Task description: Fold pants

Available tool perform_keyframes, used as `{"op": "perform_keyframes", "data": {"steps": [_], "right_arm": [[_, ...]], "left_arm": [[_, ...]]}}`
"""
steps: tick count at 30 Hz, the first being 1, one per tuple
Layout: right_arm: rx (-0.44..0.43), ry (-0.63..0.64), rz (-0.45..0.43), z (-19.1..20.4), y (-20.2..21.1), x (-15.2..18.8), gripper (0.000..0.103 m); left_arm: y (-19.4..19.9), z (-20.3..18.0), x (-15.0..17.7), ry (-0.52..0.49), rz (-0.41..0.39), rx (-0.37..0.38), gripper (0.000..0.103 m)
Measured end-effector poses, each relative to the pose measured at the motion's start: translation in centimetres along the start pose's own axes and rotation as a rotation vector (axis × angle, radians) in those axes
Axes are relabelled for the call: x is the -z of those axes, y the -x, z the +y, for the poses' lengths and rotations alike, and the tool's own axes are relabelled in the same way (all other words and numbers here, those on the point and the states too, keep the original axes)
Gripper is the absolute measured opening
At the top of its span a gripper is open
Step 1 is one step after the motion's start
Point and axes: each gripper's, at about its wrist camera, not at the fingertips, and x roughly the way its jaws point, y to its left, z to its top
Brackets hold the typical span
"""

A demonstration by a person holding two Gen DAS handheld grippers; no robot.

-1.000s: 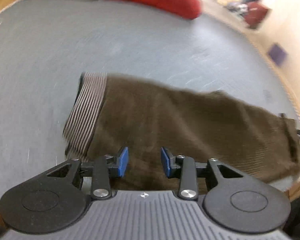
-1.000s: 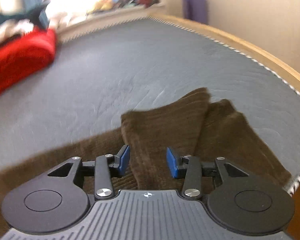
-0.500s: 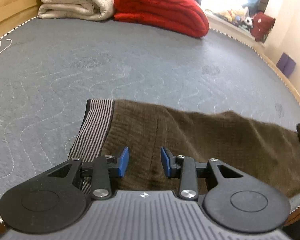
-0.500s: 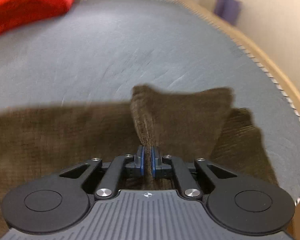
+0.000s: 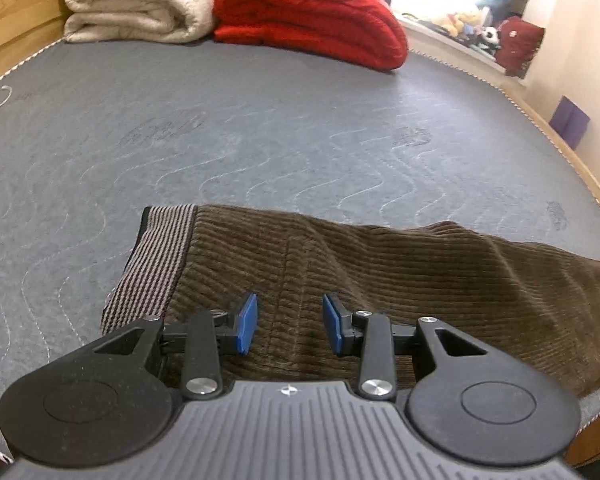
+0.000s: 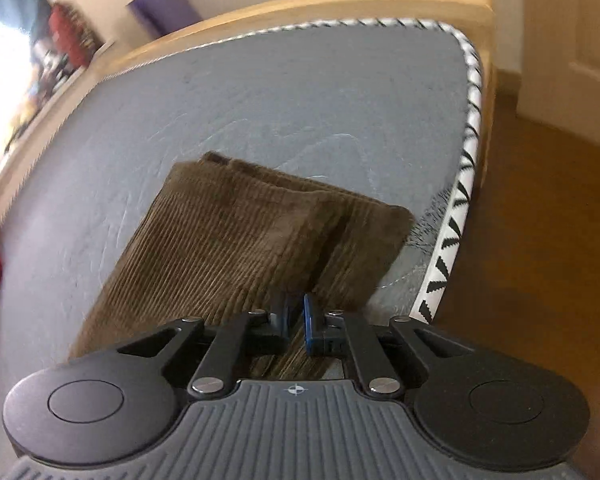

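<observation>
Grey quilted mattress (image 5: pixel 260 128) bears pants (image 5: pixel 380 272); left claw (image 5: pixel 288 324) wide, right claw (image 6: pixel 296 324) opening.

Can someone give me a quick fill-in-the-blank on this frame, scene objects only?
1. The brown corduroy pants lie on a ____ quilted mattress.
2. The pants' waistband has a ____ pattern.
3. Beside the cream blanket at the far end sits a folded ____ blanket.
4. The mattress edge piping is black and ____.

Missing words: grey; striped; red; white
</observation>
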Motion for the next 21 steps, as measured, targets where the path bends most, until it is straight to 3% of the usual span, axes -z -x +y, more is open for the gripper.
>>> {"op": "perform_keyframes", "data": {"steps": [5,7,11,14,17,19,21], "right_arm": [[-0.110,-0.144,-0.028,-1.5,-1.8,-1.5,0.023],[-0.098,-0.177,-0.026,-1.6,-2.9,-1.9,0.035],[-0.071,-0.237,-0.004,-1.8,-4.2,-2.1,0.035],[-0.067,-0.212,-0.020,-0.9,-4.5,-2.4,0.035],[-0.044,-0.187,-0.033,-0.5,-4.8,-2.5,0.013],[-0.031,-0.165,-0.047,-0.5,-4.8,-2.5,0.008],[-0.018,-0.127,-0.091,-0.2,-3.8,-2.6,0.006]], "left_arm": [[0.0,0.1,0.2,0.005,0.003,-0.016,0.040],[0.4,-0.2,0.4,-0.007,0.004,-0.006,0.040],[0.6,-0.8,1.0,-0.043,0.041,0.083,0.040],[0.3,-1.8,1.8,-0.101,0.082,0.117,0.040],[-0.1,-2.7,2.5,-0.166,0.095,0.101,0.040],[-0.6,-2.9,2.8,-0.187,0.111,0.057,0.040],[-1.2,-2.6,3.0,-0.198,0.133,-0.040,0.040]]}}
